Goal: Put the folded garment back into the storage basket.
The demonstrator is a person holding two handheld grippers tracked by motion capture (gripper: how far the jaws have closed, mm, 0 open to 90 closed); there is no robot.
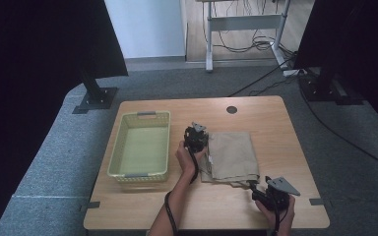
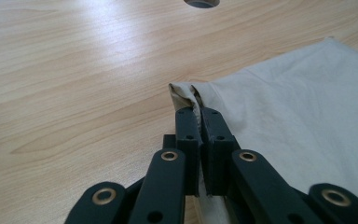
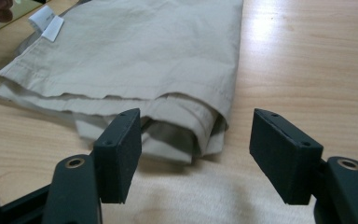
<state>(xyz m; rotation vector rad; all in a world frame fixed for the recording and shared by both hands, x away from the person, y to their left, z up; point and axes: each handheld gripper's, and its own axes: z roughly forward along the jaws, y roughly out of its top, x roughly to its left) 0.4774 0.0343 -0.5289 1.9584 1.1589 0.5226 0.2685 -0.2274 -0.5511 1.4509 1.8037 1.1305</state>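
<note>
A folded beige cloth (image 1: 232, 156) lies in the middle of the wooden table (image 1: 256, 113). My left gripper (image 1: 200, 137) rests at the cloth's far left corner, and in the left gripper view its jaws are shut on the cloth's edge (image 2: 189, 93). My right gripper (image 1: 254, 189) sits at the cloth's near right corner. In the right gripper view its jaws stand open, with the folded corner of the cloth (image 3: 205, 121) just ahead of them and no contact. White labels (image 3: 46, 21) show on the cloth's far edge.
A pale yellow-green plastic basket (image 1: 140, 147) stands on the left of the table, close to my left hand. A round cable hole (image 1: 232, 109) sits near the table's far edge. Bare wood lies to the right of the cloth and along the near edge.
</note>
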